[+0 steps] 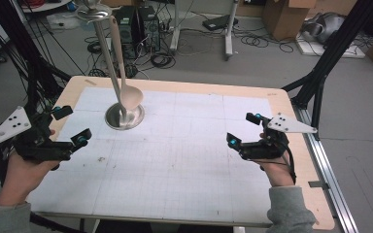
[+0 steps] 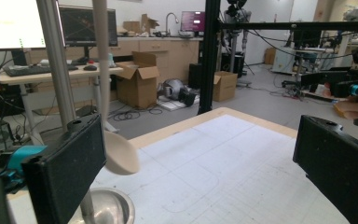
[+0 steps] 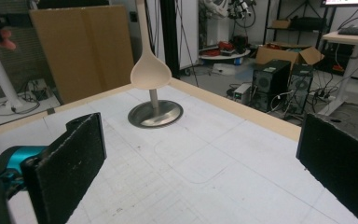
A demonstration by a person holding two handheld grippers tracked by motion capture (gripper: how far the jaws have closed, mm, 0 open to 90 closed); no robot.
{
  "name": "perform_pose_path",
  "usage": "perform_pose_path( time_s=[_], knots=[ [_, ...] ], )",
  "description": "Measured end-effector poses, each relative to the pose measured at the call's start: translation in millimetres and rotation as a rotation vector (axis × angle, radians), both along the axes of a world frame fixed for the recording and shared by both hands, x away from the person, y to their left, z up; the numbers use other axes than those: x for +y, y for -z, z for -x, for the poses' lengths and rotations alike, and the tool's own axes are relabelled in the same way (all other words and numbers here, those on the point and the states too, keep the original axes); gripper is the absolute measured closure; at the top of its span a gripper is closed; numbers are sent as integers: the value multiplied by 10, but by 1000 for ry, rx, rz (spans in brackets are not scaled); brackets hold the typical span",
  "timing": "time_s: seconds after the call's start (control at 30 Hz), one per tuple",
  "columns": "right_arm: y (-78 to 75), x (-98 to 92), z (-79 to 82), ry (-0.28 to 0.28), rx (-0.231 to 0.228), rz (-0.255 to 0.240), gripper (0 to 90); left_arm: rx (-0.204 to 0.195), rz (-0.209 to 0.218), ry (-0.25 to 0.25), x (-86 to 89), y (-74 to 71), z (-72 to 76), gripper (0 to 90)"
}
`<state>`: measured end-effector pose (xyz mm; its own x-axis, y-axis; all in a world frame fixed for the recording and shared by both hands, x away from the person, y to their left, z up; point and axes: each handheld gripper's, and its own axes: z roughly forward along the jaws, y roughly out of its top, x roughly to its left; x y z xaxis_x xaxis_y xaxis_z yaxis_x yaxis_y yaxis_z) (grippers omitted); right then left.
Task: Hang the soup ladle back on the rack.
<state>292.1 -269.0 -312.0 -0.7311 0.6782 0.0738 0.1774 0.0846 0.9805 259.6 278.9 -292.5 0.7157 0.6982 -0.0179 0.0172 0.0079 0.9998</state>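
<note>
At the left edge of the table (image 1: pixel 184 87), in the high view, the left gripper (image 1: pixel 73 127) was held in the person's left hand (image 1: pixel 22 174), just above the white gridded mat (image 1: pixel 175 160). Its two black jaws stood wide apart with nothing between them, and its grey three-cornered plate (image 1: pixel 7 127) stuck out past the table edge. In the left gripper view the same jaws rose at either side of the frame, far apart and bare.

Just ahead and to the right of that gripper, at the far left part of the mat, stood a metal stand: a round steel base (image 1: pixel 124 116) with a slim upright pole (image 1: pixel 108 58) rising from it. A pale, cream-coloured ladle (image 1: pixel 131 97) hung from the top of the stand beside the pole, handle up, its bowl low and just above the base. The right gripper view showed the bowl (image 3: pixel 150 73) hanging clear above the base (image 3: pixel 155 113).

The middle of the mat lay bare.

Near the right edge of the table the right gripper (image 1: pixel 243 128) was held in the right hand (image 1: pixel 278 172), well apart from the stand. Its jaws were also spread wide and held nothing, as the right gripper view confirmed.
</note>
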Motion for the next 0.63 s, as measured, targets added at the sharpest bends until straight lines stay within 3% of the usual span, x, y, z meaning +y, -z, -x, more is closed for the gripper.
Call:
perform_pose_path(
  time_s=[0.2,0.37,0.5,0.63],
  knots=[
    [-21,-242,62,18,9,-33,1,11,0,16,-7,5,-2,29],
    [-4,-435,92,18,38,-24,1,23,-14,25,-3,-1,-3,29],
    [-7,-534,115,23,41,-30,1,2,-13,45,-41,4,-3,29],
    [-19,-572,125,21,39,-38,1,9,-34,50,-85,17,-17,29]
  ],
)
